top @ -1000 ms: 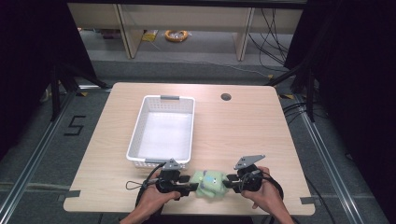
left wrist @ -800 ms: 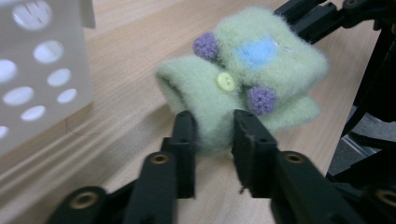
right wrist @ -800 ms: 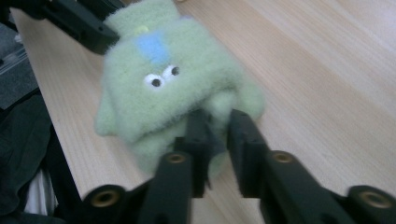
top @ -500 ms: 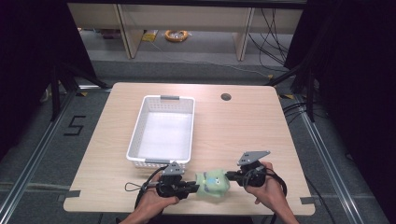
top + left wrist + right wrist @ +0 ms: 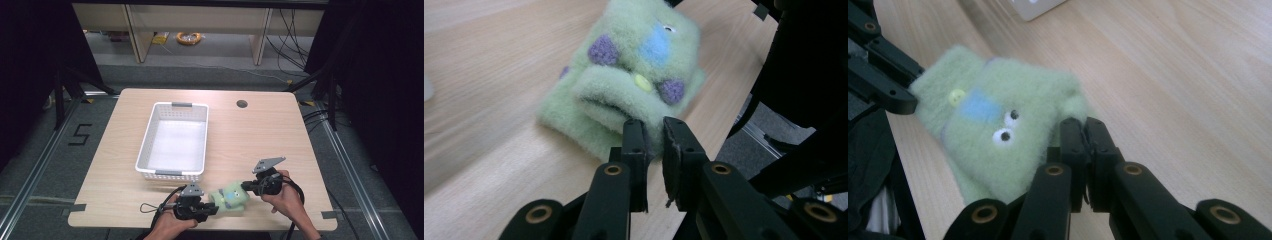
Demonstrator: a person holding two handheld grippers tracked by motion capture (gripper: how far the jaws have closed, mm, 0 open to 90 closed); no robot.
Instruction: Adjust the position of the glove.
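Green plush toy (image 5: 229, 197) lies flat on the worktop (image 5: 260, 135) at its near edge, between the two grippers and just in front of the white basket (image 5: 174, 138), a little to the basket's right. Fuzzy monster-type thing: blue patch, purple spots, yellow button, two googly eyes.

Long axis runs roughly left-right across the worktop, tilted slightly, right end a bit farther from the person. In the high view the eyed end sits toward the right gripper; the folded cuff end with the purple spots faces the left gripper.

Left gripper (image 5: 654, 131) comes in from the toy's left end, jaws together on the fuzzy edge of the cuff, pinching pile. Right gripper (image 5: 1083, 131) comes in from the opposite end, jaws pressed together on a corner flap of the fabric near the eyes. So each end is clamped and the toy spans the gap between them; both hands equally near, one per end.

Relation that matters: the basket is beyond the toy and to its left, open side up, nothing in it. Judged next move is lifting the toy and carrying it away from the person and leftward over the near rim. Both grips are thin edge pinches, so the plush could slip or sag in the middle.
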